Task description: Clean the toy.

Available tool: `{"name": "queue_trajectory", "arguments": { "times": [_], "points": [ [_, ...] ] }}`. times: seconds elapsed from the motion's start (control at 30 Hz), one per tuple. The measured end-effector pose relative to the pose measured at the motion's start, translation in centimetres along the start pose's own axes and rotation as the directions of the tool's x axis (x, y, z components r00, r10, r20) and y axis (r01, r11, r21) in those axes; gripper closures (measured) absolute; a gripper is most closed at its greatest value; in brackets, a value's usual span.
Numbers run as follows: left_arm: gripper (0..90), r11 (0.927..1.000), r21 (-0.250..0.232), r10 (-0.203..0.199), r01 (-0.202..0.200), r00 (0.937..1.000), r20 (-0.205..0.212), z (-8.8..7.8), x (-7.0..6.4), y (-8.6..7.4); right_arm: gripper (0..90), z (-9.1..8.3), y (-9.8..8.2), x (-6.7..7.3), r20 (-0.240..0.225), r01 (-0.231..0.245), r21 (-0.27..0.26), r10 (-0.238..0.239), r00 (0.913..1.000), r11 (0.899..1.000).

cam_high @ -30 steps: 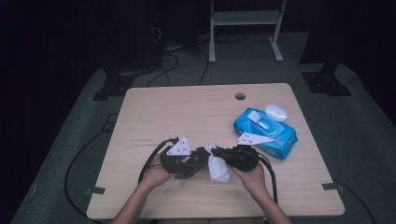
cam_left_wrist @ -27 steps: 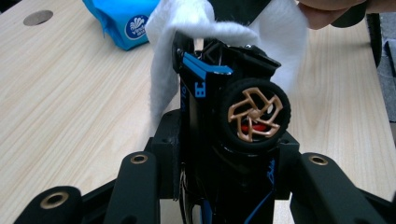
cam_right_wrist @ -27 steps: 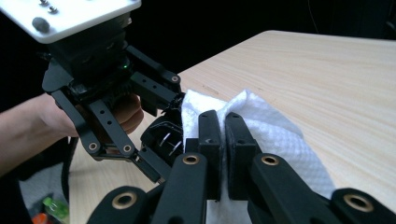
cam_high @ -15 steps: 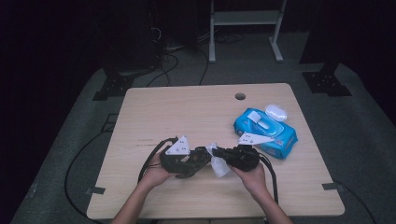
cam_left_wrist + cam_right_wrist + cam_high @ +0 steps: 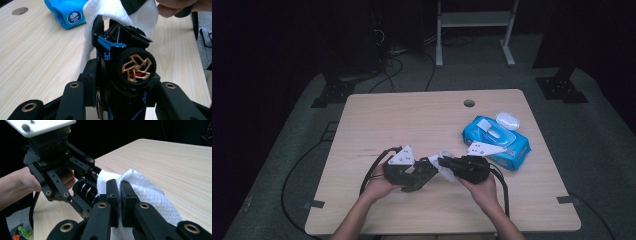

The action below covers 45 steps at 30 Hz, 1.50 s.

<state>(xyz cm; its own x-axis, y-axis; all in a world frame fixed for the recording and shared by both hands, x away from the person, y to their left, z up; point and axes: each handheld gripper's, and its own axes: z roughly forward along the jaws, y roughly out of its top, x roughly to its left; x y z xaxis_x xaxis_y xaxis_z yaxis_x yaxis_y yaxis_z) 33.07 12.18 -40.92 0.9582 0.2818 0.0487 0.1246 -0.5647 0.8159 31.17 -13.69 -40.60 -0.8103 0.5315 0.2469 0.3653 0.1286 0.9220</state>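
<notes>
The left gripper (image 5: 424, 172) grasps a black toy car with blue trim (image 5: 120, 65) between its two fingers (image 5: 75, 100), which press on the car's sides; a gold-spoked wheel (image 5: 136, 68) sits just above the right finger. Beyond the fingertips, against the far end of the car, lies a white wet wipe (image 5: 112, 12). The right gripper (image 5: 447, 164) has its fingers (image 5: 112, 195) clenched on that wipe (image 5: 145, 192), the pads nearly meeting with a fold of cloth pinched between them, the rest bunching out to the right of the fingers and touching the car. Past the wipe, well beyond both fingertips, a blue pack of wipes (image 5: 497, 140) rests on the wooden table (image 5: 412, 120).
</notes>
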Motion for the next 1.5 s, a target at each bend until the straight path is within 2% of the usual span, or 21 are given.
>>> {"name": "queue_trajectory", "arguments": {
  "times": [0.07, 0.2, 0.37, 0.47, 0.57, 0.63, 0.7, 0.77, 0.87, 0.97, 1.07, 1.1, 1.2, 1.23, 1.33, 1.37, 1.43, 1.5],
  "points": [
    [57.3, 1.0000, -0.007, -0.001, 0.001, 1.0000, 0.003, -0.2, -0.1, 0.1, 86.4, 0.2, -0.4, -0.3, 0.012, -0.004, 0.018, 0.003, 0.9999, 1.000],
    [57.3, 1.0000, -0.003, 0.005, -0.005, 1.0000, -0.001, -0.2, -0.1, 0.1, 86.4, 0.4, -1.5, -1.0, 0.023, -0.042, 0.054, 0.041, 0.9989, 0.998],
    [57.3, 0.9999, 0.009, 0.009, -0.009, 1.0000, -0.003, 0.2, -0.1, 0.1, 86.4, 0.0, -0.1, 0.0, -0.005, -0.009, 0.000, 0.009, 0.9999, 1.000],
    [57.3, 0.9997, 0.017, 0.015, -0.015, 0.9999, -0.004, 0.2, -0.2, 0.2, 86.3, 0.2, -0.3, 0.0, 0.008, 0.004, 0.016, -0.004, 1.0000, 1.000],
    [57.3, 0.9998, 0.015, 0.013, -0.013, 0.9999, -0.005, 0.2, -0.2, 0.1, 86.4, 0.4, -1.1, -0.8, 0.039, -0.015, 0.058, 0.012, 0.9991, 0.998],
    [57.3, 0.9998, 0.016, 0.015, -0.015, 0.9999, -0.005, 0.3, -0.2, 0.2, 86.4, 0.2, -1.0, -0.7, 0.043, -0.020, 0.043, 0.018, 0.9989, 0.999],
    [57.3, 0.9997, 0.018, 0.019, -0.019, 0.9998, -0.004, 0.4, -0.2, 0.3, 86.4, -0.4, 0.0, 0.0, 0.037, 0.014, -0.001, -0.014, 0.9992, 1.000],
    [57.3, 0.9998, 0.017, 0.012, -0.012, 0.9999, -0.005, 0.5, -0.3, 0.3, 86.4, -0.9, 1.2, 1.1, 0.031, 0.074, -0.039, -0.073, 0.9969, 0.996],
    [57.3, 0.9994, 0.025, 0.024, -0.024, 0.9997, -0.007, 0.7, -0.4, 0.5, 86.4, -1.0, 2.1, 2.4, -0.004, 0.094, -0.069, -0.094, 0.9956, 0.993],
    [57.3, 0.9992, 0.026, 0.029, -0.029, 0.9996, -0.004, 0.8, -0.7, 0.6, 86.4, -0.2, 1.7, 2.5, -0.005, 0.113, -0.030, -0.113, 0.9936, 0.993],
    [57.3, 0.9976, 0.055, 0.042, -0.042, 0.9990, -0.010, 1.0, -0.8, 0.7, 86.4, 0.4, 0.5, 1.6, 0.013, 0.102, 0.006, -0.103, 0.9946, 0.995],
    [57.4, 0.9966, 0.069, 0.047, -0.046, 0.9988, -0.016, 1.2, -0.7, 0.5, 86.4, 0.4, 0.2, 1.1, 0.014, 0.083, 0.017, -0.083, 0.9965, 0.996],
    [57.3, 0.9959, 0.086, 0.031, -0.029, 0.9993, -0.022, 1.3, -0.3, 0.2, 86.3, 0.4, -1.0, -0.1, 0.081, 0.068, 0.083, -0.075, 0.9939, 0.994],
    [57.3, 0.9954, 0.092, 0.027, -0.025, 0.9993, -0.026, 1.4, -0.2, 0.1, 86.3, 0.3, -1.5, -0.7, 0.084, 0.035, 0.084, -0.042, 0.9956, 0.996],
    [57.3, 0.9900, 0.139, 0.033, -0.025, 0.9982, -0.051, 1.3, -0.1, 0.1, 86.3, 0.2, -1.8, -1.2, 0.092, 0.012, 0.088, -0.020, 0.9956, 0.996],
    [57.3, 0.9853, 0.167, 0.044, -0.035, 0.9976, -0.054, 1.4, 0.0, 0.1, 86.3, 0.2, -1.8, -1.2, 0.087, 0.008, 0.084, -0.015, 0.9961, 0.996],
    [57.3, 0.9742, 0.221, 0.058, -0.044, 0.9968, -0.056, 1.8, -0.2, 0.2, 86.3, 0.4, -1.8, -1.0, 0.080, 0.014, 0.089, -0.021, 0.9966, 0.996],
    [57.2, 0.9574, 0.283, 0.081, -0.059, 0.9944, -0.068, 2.4, -0.5, 0.1, 86.3, 0.7, -2.0, -0.8, 0.073, 0.019, 0.102, -0.027, 0.9970, 0.995]
  ]
}}
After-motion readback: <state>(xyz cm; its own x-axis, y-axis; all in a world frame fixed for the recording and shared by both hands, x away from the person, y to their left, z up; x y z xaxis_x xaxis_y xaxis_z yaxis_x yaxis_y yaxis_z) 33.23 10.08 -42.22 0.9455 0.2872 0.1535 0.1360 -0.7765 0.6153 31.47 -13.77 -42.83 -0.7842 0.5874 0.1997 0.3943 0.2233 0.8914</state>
